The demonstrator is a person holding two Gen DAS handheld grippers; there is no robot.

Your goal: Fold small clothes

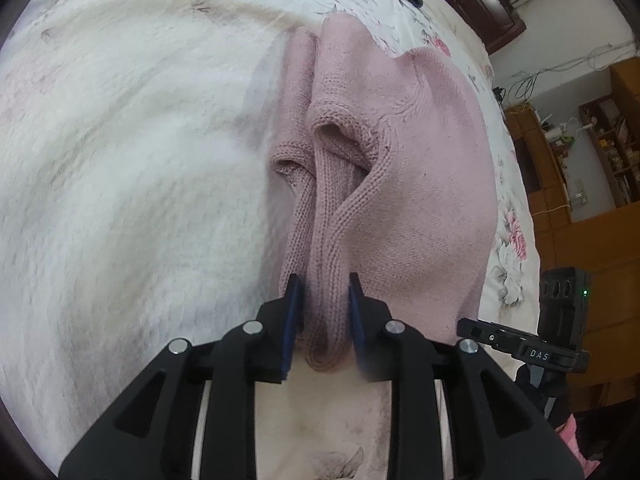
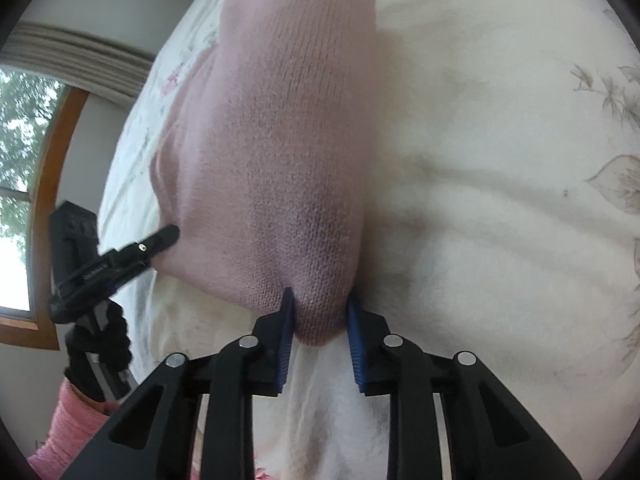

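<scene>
White quilted bedspread printed with faded pink and grey flowers point(image 1: 132, 184) covers the bed that serves as the work surface; wooden shelving stands beyond its edge in the left wrist view, a wood-framed window in the right wrist view.

On the bedspread lies the small pink knitted sweater point(image 1: 400, 184), partly lifted and bunched along the near edge. The left gripper point(image 1: 322, 312) has its blue-padded fingers point(image 1: 294, 320) closed to a narrow gap around a gathered ribbed band of the sweater. The right gripper point(image 2: 320, 320) pinches a plain knit corner between its own fingers point(image 2: 285, 340), which stand equally narrow.

The step in hand looks like carrying the held edge over to make a fold. To do it well, both grips should rise together and stay level so the knit hangs taut between them without stretching; the left bunch holds several layers, so a steady squeeze matters, lest one layer slip out. The edge should be laid down onto the body of the sweater before either grip lets go.

Both grippers point forward and downward over the bed, side by side; each shows at the edge of the other's view. A pink sleeve point(image 2: 68, 428) shows behind the left one.
</scene>
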